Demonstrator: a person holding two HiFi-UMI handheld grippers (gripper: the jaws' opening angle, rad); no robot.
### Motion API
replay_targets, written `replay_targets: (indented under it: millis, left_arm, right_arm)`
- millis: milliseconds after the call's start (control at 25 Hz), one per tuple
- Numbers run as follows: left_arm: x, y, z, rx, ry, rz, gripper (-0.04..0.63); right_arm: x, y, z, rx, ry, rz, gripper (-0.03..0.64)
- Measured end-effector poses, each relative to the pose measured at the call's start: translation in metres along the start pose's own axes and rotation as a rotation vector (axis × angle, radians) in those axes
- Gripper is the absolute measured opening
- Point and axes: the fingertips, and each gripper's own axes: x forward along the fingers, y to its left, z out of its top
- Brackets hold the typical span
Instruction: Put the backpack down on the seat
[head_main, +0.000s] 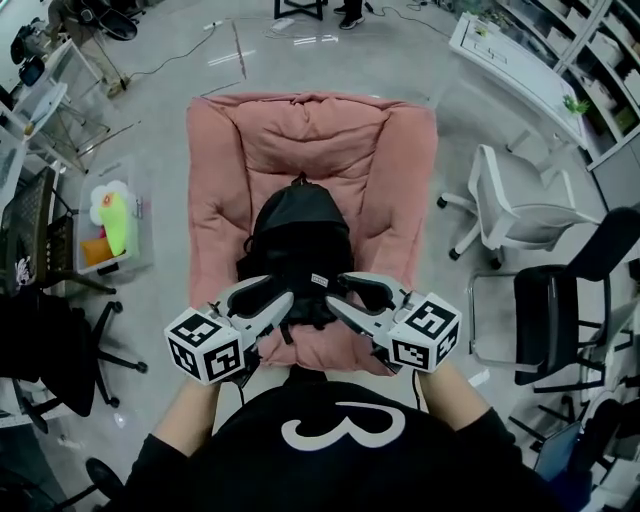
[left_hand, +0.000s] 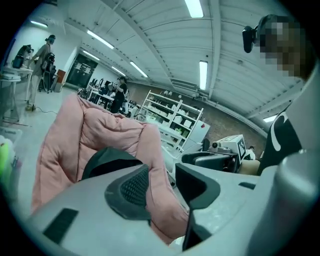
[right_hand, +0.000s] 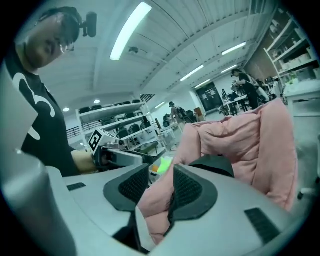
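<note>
Left gripper (head_main: 274, 296) and right gripper (head_main: 342, 291) hover open-jawed and empty, backpack (head_main: 300, 232) just beyond them on the seat (head_main: 228, 150)

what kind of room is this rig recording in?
Probably a lab or workshop-style office: storage shelves along the wall, wheeled office chairs, long ceiling strip lights.

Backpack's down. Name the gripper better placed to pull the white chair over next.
Right. The right gripper hangs open on the white chair's side of the pink seat; the left gripper would cross the backpack.
</note>
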Motion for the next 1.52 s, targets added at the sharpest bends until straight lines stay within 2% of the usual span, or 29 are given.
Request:
replay_targets:
  millis: [40,120,200,440,720,960,1520]
  left_arm:
    - [-0.004,-0.012,0.002,0.003,-0.016,0.005,0.155]
    - [-0.011,-0.036,0.006,0.016,-0.054,0.016,0.045]
    - [-0.018,-0.062,0.01,0.032,-0.087,0.008,0.009]
    - [-0.037,-0.128,0.008,0.099,-0.124,-0.002,0.006]
    - [-0.058,-0.176,-0.004,0.136,-0.157,0.042,0.006]
    - [-0.072,-0.199,-0.016,0.151,-0.165,0.084,0.006]
    - [-0.087,-0.251,-0.03,0.199,-0.186,0.121,0.006]
  right_arm:
    - [-0.007,0.011,0.003,-0.025,-0.001,0.013,0.144]
    - [-0.024,0.029,0.008,-0.067,-0.011,0.024,0.088]
    - [-0.042,0.042,0.013,-0.061,-0.042,0.037,0.017]
    - [-0.087,0.072,0.018,0.017,-0.123,0.077,0.003]
    - [-0.124,0.103,0.014,-0.017,-0.126,0.081,0.003]
    - [-0.144,0.124,0.005,-0.06,-0.113,0.079,0.003]
    - [-0.187,0.157,-0.001,-0.044,-0.134,0.101,0.003]
